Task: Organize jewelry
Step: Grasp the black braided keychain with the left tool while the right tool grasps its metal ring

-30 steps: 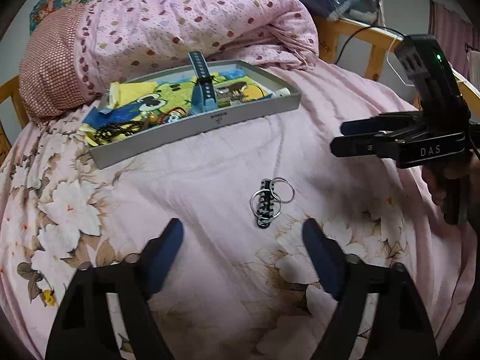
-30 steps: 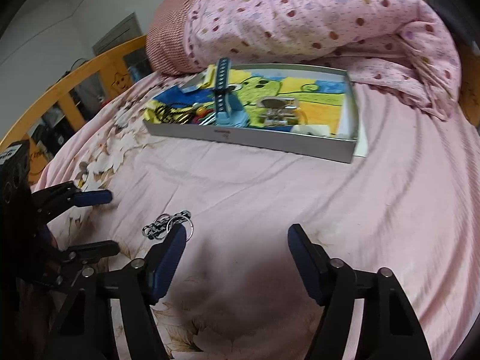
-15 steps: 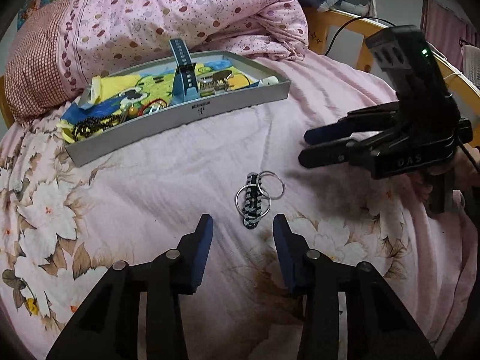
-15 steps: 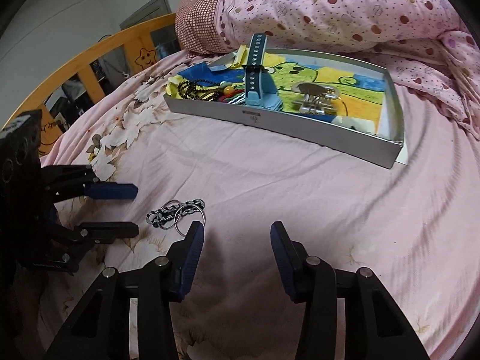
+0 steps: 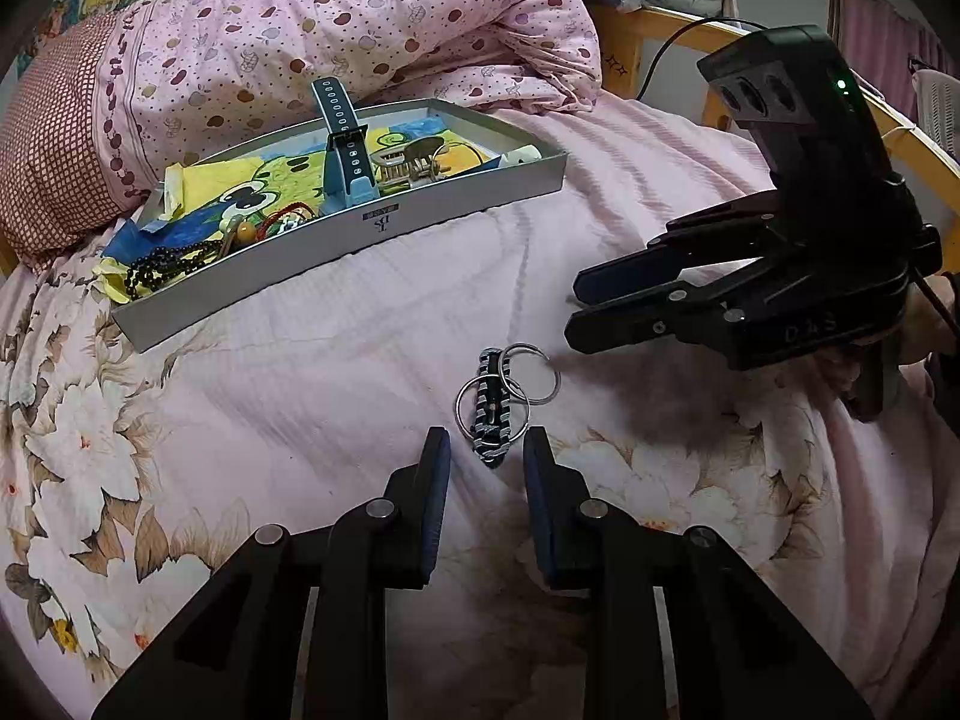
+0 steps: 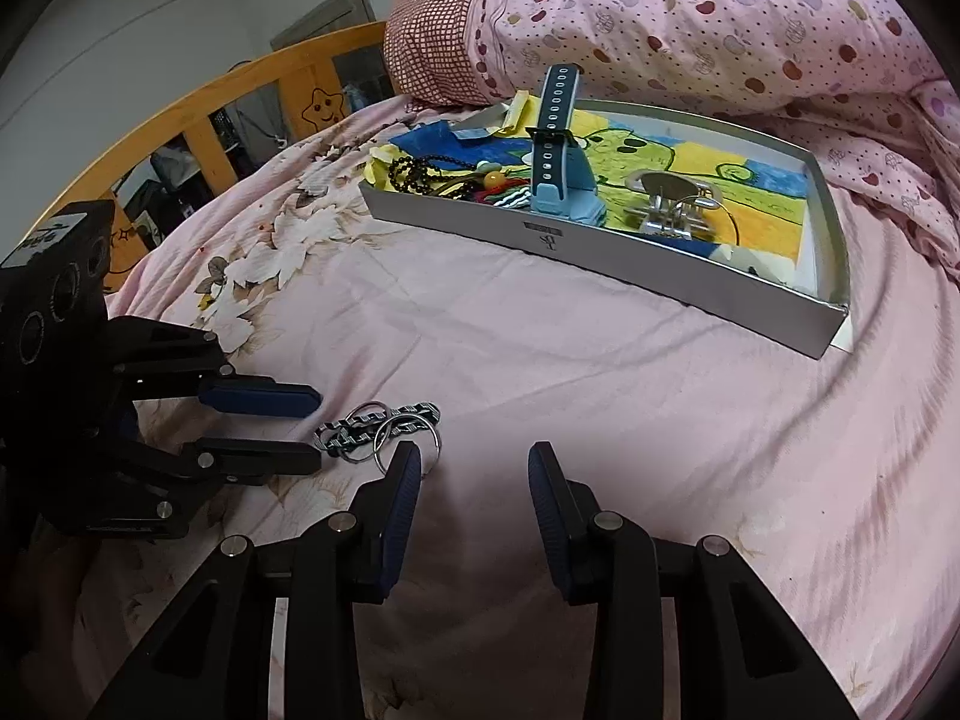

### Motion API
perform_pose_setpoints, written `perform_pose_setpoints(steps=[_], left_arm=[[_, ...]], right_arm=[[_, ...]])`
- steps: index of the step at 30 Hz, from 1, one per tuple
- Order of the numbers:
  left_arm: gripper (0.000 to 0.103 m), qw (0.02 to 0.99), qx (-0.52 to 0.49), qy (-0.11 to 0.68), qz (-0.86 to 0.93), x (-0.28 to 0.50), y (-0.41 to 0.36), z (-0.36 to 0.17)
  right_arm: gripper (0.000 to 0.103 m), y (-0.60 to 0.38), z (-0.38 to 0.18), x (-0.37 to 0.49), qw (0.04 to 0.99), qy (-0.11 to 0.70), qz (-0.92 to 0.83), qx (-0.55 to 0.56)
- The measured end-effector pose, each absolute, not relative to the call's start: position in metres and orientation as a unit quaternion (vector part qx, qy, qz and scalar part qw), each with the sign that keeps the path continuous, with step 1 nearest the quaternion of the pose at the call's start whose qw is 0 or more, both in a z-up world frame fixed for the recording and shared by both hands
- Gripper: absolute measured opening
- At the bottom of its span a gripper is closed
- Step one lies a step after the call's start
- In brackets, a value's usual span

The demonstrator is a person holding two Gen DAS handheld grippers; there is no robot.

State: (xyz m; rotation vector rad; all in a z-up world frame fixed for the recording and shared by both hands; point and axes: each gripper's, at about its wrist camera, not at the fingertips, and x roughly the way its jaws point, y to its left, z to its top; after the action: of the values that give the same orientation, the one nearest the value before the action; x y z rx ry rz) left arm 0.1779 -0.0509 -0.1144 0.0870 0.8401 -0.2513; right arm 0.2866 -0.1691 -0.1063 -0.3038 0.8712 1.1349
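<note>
A braided black-and-white keychain with metal rings lies on the pink bedsheet; it also shows in the right wrist view. My left gripper is open with a narrow gap, its tips just short of the keychain's near end. My right gripper is open and empty, its left fingertip beside the rings. A grey tray holds a blue watch, black beads and a metal clip; the tray also shows in the right wrist view.
A rolled pink dotted quilt and a checked pillow lie behind the tray. A wooden bed rail runs along the left in the right wrist view. The sheet is soft and creased.
Both grippers' jaws have narrowed from wide open. My left gripper has moved forward to the keychain's near end. The right gripper has come closer to the rings.
</note>
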Motion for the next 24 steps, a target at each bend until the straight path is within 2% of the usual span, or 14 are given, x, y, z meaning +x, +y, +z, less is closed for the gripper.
perform_pose_setpoints(steps=[12, 14, 16, 18, 24], left_arm=[[0.021, 0.903, 0.059, 0.407, -0.124, 0.1808, -0.0552, -0.1177], [0.021, 0.902, 0.060, 0.410, -0.124, 0.1812, -0.0557, -0.1183], [0.021, 0.900, 0.062, 0.414, -0.124, 0.1821, -0.0562, -0.1196], [0.015, 0.897, 0.066, 0.421, -0.121, 0.1836, -0.0571, -0.1218], [0.011, 0.895, 0.062, 0.425, -0.118, 0.1856, -0.0548, -0.1231]], right_arm=[[0.035, -0.1680, -0.1091, 0.2884, 0.740, 0.401, 0.523, -0.137], [0.025, -0.1665, -0.1100, 0.2886, 0.737, 0.401, 0.525, -0.140], [0.025, -0.1655, -0.1106, 0.2882, 0.736, 0.401, 0.526, -0.143], [0.025, -0.1647, -0.1106, 0.2874, 0.734, 0.400, 0.529, -0.146], [0.025, -0.1622, -0.1100, 0.2841, 0.729, 0.396, 0.537, -0.153]])
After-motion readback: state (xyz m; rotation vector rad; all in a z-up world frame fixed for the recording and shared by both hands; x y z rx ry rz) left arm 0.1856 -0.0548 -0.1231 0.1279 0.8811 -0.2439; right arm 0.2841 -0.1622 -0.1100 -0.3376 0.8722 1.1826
